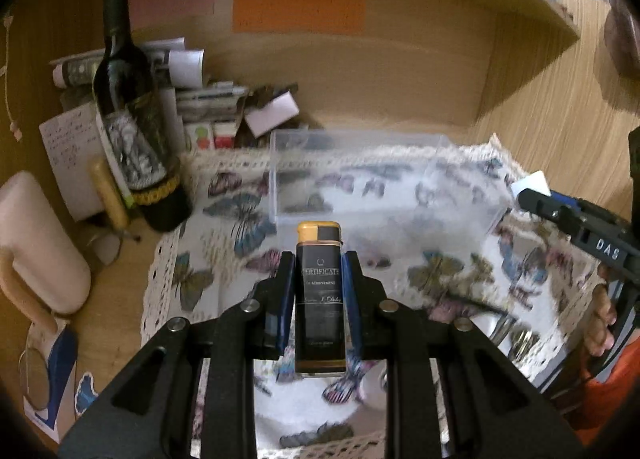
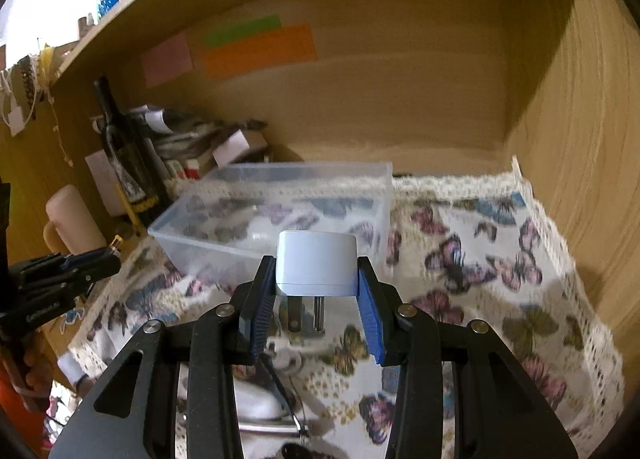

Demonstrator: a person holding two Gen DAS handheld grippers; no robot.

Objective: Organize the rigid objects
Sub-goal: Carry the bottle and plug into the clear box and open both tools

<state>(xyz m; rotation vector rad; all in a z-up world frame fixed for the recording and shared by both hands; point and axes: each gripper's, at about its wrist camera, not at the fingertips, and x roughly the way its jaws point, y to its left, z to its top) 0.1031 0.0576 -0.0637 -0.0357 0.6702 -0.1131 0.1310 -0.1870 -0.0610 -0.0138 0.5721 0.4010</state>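
Butterfly cloth [image 2: 480,259]: one clear box [image 2: 280,199], two claws, each gripping one item

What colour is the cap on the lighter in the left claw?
Gold-yellow with a black section, on the black-bodied lighter; it shows best in the left wrist view.

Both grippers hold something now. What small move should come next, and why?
Probably carry the right gripper forward until it is over the clear box, then open. It already grips the white plug, the box stands open just ahead, and the left gripper with its lighter looks farther back.
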